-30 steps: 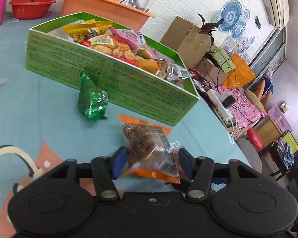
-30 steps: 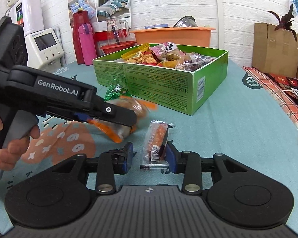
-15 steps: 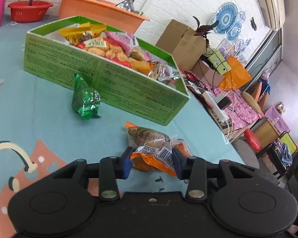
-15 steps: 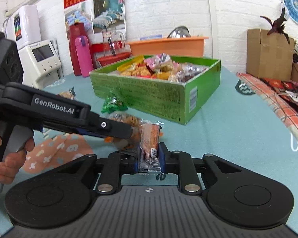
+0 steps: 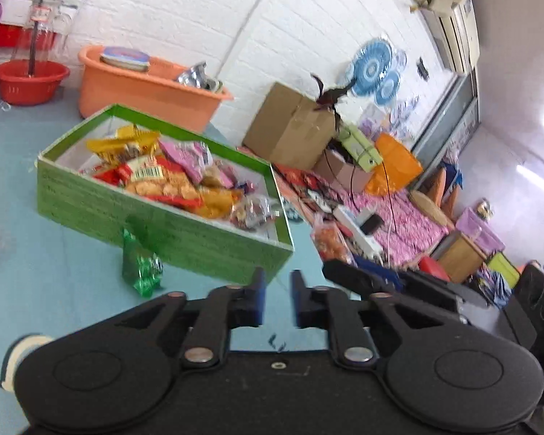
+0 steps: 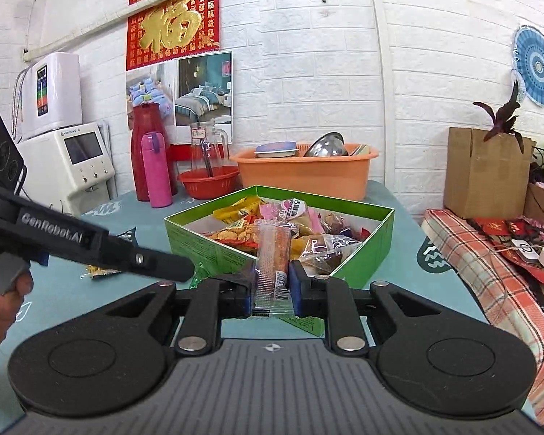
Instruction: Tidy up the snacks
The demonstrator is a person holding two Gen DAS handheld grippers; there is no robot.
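Clear-wrapped orange snack stick (image 6: 273, 253) is clamped upright by the right gripper (image 6: 272, 286), presumably for dropping into the green box (image 6: 362, 272) at twelve o'clock. Nothing is held between the left gripper's (image 5: 276, 299) opening jaws.

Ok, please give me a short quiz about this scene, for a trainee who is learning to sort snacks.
1. True or false: the right claw is shut on a long orange snack packet.
2. What colour is the snack box?
3. The small green packet lies: A) inside the box, B) on the table in front of the box, C) on the floor.

Key: 1 true; 2 green; 3 B.
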